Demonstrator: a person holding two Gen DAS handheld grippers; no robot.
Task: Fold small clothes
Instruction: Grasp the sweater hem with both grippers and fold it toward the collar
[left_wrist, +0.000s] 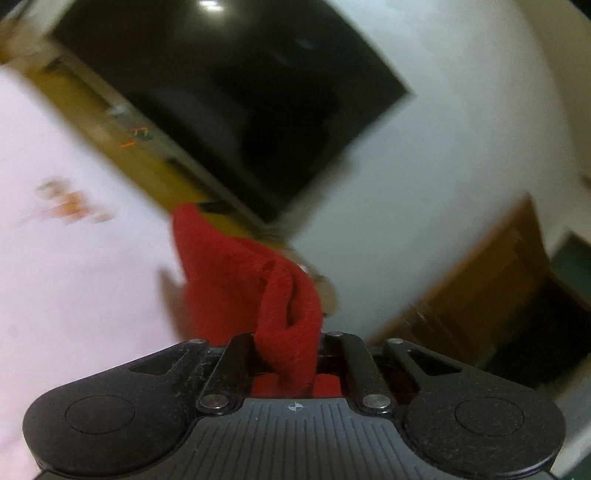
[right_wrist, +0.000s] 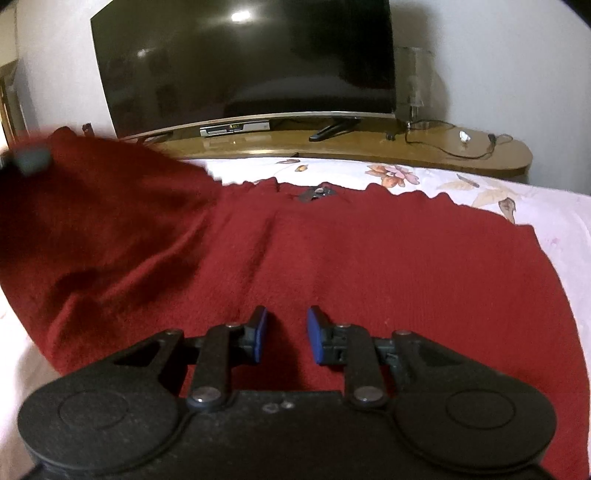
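Note:
A dark red knitted sweater (right_wrist: 332, 251) lies spread on a bed with a white floral sheet (right_wrist: 546, 214), its neck label (right_wrist: 314, 194) at the far edge. My right gripper (right_wrist: 287, 332) is over the sweater's near part with its blue pads (right_wrist: 260, 332) apart; only flat fabric shows in the gap. The sweater's left side is lifted off the bed, held by my blurred left gripper (right_wrist: 27, 158). In the left wrist view, a bunched fold of the red sweater (left_wrist: 236, 280) is clamped in my left gripper (left_wrist: 286, 350), raised and tilted above the sheet (left_wrist: 74, 277).
Behind the bed stands a wooden TV bench (right_wrist: 369, 147) with a large dark television (right_wrist: 243, 62), a set-top box (right_wrist: 234, 128), a glass lamp (right_wrist: 413, 85) and cables. White wall lies behind. The left wrist view is blurred.

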